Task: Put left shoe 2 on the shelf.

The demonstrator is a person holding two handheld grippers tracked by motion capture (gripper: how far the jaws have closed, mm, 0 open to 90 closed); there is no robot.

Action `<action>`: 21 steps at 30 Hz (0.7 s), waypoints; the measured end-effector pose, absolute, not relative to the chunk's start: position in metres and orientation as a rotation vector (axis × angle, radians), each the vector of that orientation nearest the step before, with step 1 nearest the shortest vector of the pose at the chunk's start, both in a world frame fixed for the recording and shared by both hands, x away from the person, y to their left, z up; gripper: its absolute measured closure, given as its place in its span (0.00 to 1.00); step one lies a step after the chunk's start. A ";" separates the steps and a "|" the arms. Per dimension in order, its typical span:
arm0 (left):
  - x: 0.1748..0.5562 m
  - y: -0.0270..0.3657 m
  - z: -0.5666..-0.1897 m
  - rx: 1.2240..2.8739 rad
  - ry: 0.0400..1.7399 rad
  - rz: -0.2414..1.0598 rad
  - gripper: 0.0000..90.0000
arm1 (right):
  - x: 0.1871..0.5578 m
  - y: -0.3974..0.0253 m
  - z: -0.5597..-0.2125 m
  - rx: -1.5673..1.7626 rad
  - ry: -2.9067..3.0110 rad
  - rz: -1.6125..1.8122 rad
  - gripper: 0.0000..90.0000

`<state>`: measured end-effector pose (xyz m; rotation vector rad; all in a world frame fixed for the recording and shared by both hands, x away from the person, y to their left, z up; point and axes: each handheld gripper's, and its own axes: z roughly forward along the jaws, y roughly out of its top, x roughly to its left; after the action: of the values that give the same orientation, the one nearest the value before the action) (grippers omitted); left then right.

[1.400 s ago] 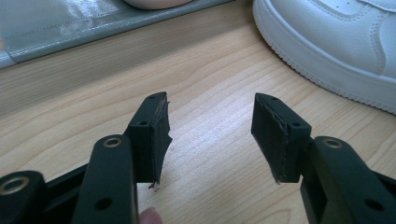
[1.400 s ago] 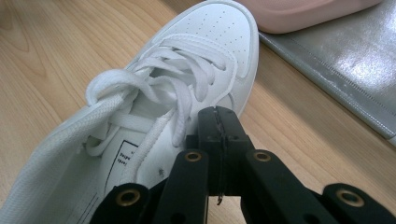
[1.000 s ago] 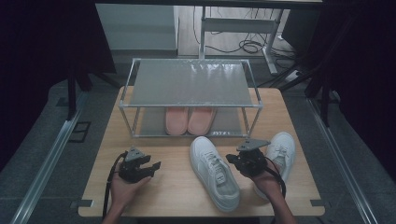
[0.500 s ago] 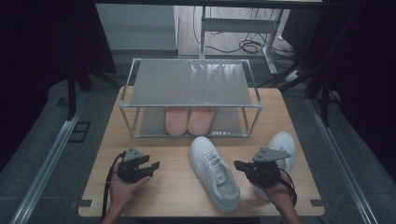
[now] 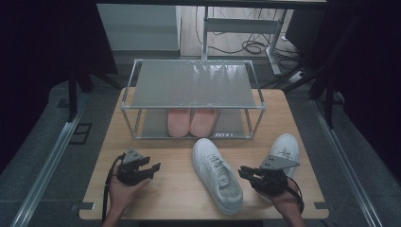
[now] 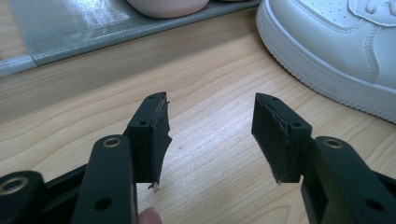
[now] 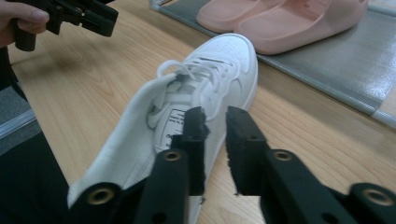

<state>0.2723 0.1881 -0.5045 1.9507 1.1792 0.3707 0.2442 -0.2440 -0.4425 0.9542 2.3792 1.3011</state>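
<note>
Shelving of the footwear is partly done: pink slippers (image 5: 191,121) sit on the rack's (image 5: 194,90) lower shelf; two white sneakers (image 5: 217,174) remain on the table (image 5: 175,189). Right gripper (image 5: 247,173), jaws narrowly apart and empty, nears the laced, clean middle sneaker. Left gripper (image 5: 152,169) is spread, empty.

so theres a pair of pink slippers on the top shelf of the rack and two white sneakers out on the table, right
Not quite: the pink slippers sit on the bottom shelf of the rack, under its bare top shelf, as the high view shows. The rest holds: two white sneakers lie on the table, one in the middle and one at the right behind the right gripper.
</note>
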 end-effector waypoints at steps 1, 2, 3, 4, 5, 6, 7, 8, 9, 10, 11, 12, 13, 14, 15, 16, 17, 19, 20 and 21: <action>0.272 0.188 -0.505 1.952 1.178 0.370 0.52 | 0.243 -0.243 -0.442 0.952 2.376 1.303 0.81; 0.273 0.187 -0.505 1.956 1.177 0.370 0.52 | 0.242 -0.242 -0.441 0.949 2.376 1.306 0.79; 0.273 0.187 -0.505 1.956 1.178 0.368 0.52 | 0.241 -0.242 -0.441 0.946 2.375 1.307 0.77; 0.273 0.187 -0.506 1.957 1.180 0.366 0.52 | 0.240 -0.242 -0.441 0.946 2.373 1.305 0.76; 0.273 0.186 -0.507 1.958 1.180 0.364 0.51 | 0.239 -0.241 -0.441 0.947 2.369 1.309 0.74; 0.273 0.186 -0.507 1.962 1.179 0.364 0.51 | 0.238 -0.241 -0.441 0.953 2.368 1.311 0.73; 0.273 0.186 -0.507 1.963 1.178 0.363 0.51 | 0.237 -0.241 -0.441 0.953 2.368 1.311 0.72; 0.272 0.185 -0.507 1.962 1.179 0.360 0.51 | 0.237 -0.240 -0.441 0.952 2.369 1.308 0.72; 0.272 0.185 -0.507 1.962 1.177 0.359 0.51 | 0.236 -0.240 -0.442 0.955 2.371 1.305 0.70; 0.272 0.185 -0.506 1.964 1.173 0.362 0.51 | 0.236 -0.239 -0.443 0.955 2.371 1.300 0.69; 0.272 0.185 -0.506 1.964 1.172 0.361 0.51 | 0.236 -0.237 -0.444 0.959 2.373 1.297 0.69; 0.272 0.185 -0.506 1.963 1.172 0.357 0.51 | 0.236 -0.236 -0.445 0.967 2.376 1.294 0.68; 0.272 0.184 -0.506 1.964 1.172 0.356 0.51 | 0.236 -0.234 -0.446 0.975 2.382 1.293 0.68; 0.272 0.184 -0.507 1.967 1.173 0.356 0.51 | 0.236 -0.233 -0.447 0.981 2.384 1.292 0.68; 0.272 0.184 -0.507 1.968 1.173 0.354 0.51 | 0.237 -0.232 -0.448 0.988 2.387 1.292 0.67; 0.272 0.184 -0.508 1.968 1.175 0.351 0.51 | 0.238 -0.230 -0.449 0.992 2.388 1.287 0.67; 0.273 0.184 -0.508 1.969 1.176 0.350 0.51 | 0.238 -0.229 -0.450 0.998 2.387 1.282 0.67; 0.273 0.184 -0.508 1.968 1.176 0.349 0.51 | 0.240 -0.226 -0.451 1.006 2.387 1.272 0.66; 0.273 0.185 -0.508 1.967 1.176 0.349 0.51 | 0.241 -0.224 -0.452 1.010 2.387 1.264 0.66; 0.272 0.185 -0.507 1.965 1.175 0.350 0.51 | 0.242 -0.221 -0.453 1.013 2.387 1.254 0.66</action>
<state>0.2724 0.1849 -0.5074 1.9650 1.1754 0.3497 0.2418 -0.2215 -0.4530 1.0128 2.3865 1.2544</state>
